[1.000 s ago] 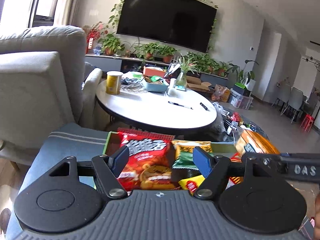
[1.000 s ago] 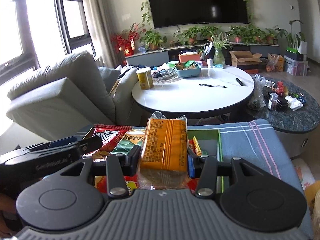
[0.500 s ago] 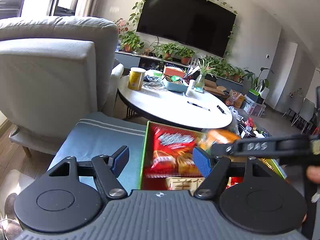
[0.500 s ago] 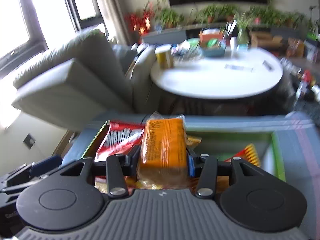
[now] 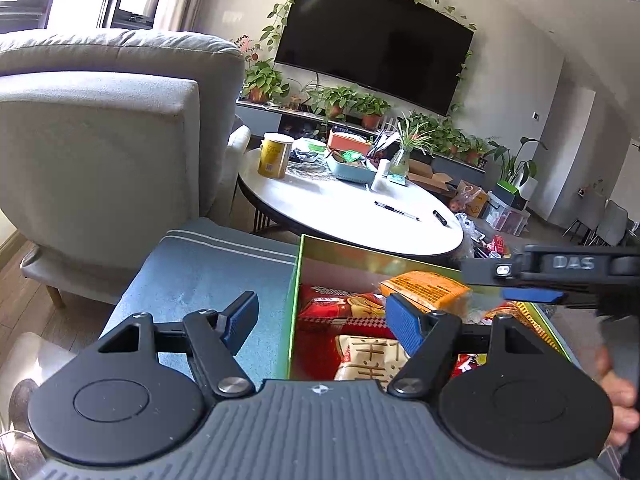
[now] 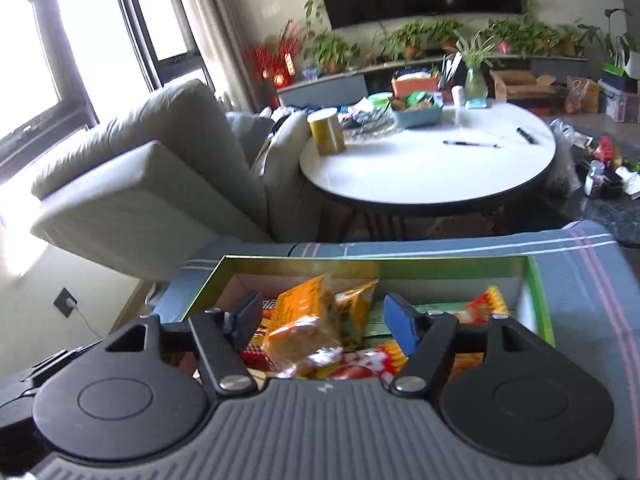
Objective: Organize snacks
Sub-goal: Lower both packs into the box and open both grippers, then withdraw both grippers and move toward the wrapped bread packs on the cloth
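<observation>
Beyond the green box (image 6: 536, 280), at twelve o'clock in the right wrist view, stands a round white tabletop (image 6: 424, 172) carrying a yellow tin (image 6: 326, 130), a blue tray (image 6: 418, 114) and a pen (image 6: 470, 144); a grey armchair (image 6: 152, 184) fills the ten o'clock side. The box sits on a blue striped cloth (image 6: 588, 300) and is crowded with snack bags, among them a red bag (image 5: 340, 308) at its left end.

The orange packet (image 6: 300, 328) is a clear-wrapped block with an orange printed face, and it lies tilted on the other snacks inside the box, its clear end toward the camera.

The right claw (image 6: 326, 320) stands open over the box with the packet between its blue pads (image 6: 400, 324), touching neither. Half a second ago those pads were clamped on the packet, which stood upright; now it has dropped free.

The left claw (image 5: 322, 322) is half open and holds nothing, straddling the box's left wall, one pad over the cloth and one over the snacks. A second ago it hung squarely above the snacks. In its view the right claw reaches in from three o'clock above the packet.
</observation>
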{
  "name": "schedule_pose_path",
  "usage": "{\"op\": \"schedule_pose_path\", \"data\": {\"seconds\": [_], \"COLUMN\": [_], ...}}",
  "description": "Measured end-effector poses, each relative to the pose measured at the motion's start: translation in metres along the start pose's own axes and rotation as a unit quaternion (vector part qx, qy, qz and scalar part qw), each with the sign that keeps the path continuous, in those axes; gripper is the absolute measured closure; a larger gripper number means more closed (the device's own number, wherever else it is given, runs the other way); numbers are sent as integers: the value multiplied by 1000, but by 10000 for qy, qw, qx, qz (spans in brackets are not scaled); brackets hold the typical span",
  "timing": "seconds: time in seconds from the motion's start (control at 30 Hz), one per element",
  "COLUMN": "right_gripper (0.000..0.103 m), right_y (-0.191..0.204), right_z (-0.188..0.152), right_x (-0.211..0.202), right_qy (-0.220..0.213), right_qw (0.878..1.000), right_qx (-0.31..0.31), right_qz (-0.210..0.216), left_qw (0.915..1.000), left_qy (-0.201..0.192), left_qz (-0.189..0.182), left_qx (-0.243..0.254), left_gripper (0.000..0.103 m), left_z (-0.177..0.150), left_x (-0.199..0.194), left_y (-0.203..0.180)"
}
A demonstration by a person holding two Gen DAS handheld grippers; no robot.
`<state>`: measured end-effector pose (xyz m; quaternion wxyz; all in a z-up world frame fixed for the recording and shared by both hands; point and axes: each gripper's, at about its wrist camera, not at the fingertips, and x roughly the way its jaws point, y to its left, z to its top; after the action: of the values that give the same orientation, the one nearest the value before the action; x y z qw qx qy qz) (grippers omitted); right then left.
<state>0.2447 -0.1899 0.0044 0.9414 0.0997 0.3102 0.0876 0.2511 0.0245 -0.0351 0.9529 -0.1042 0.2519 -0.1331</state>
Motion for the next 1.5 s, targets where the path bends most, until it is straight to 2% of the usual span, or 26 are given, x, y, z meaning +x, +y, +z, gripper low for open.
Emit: {"op": "schedule_pose_path", "data": {"seconds": [0.13, 0.33, 0.57, 0.7, 1.0, 1.1, 1.33, 1.5], "right_gripper": [25, 25, 25, 25, 25, 25, 25, 25], "right_y": [-7, -12, -16, -14, -11, -13, -17, -21], "right_z": [-2, -14, -39, -59, -93, -103, -130, -145], "right_x": [-20, -41, -69, -85, -122, -133, -150, -165], "right_qy": [-149, -139, -128, -51, -44, -44, -44, -36], "right_qw": [9999, 9998, 9999, 9999, 9998, 9998, 9993, 9992], "right_qx": [-19, -95, -39, -95, -212, -190, -262, -240], "right_qz": [-73, -111, -41, -33, -40, -35, -277, -331], "left_qw": [10000, 9995, 9977, 9961, 9926, 9884, 9693, 9625], "left_qy": [-9, 27, 409, 671, 870, 1100, 1824, 1945], "left_qz": [-75, -163, 145, 12, -246, -412, -953, -1007], "left_qx": [51, 257, 530, 578, 806, 959, 1346, 1600], "left_gripper": [35, 35, 35, 35, 34, 33, 30, 29], "left_z": [-3, -11, -37, -53, -86, -103, -142, -156], "left_x": [-9, -29, -51, -64, -110, -125, -154, -166], "left_y": [-6, -20, -34, -44, -68, -78, -103, -126]}}
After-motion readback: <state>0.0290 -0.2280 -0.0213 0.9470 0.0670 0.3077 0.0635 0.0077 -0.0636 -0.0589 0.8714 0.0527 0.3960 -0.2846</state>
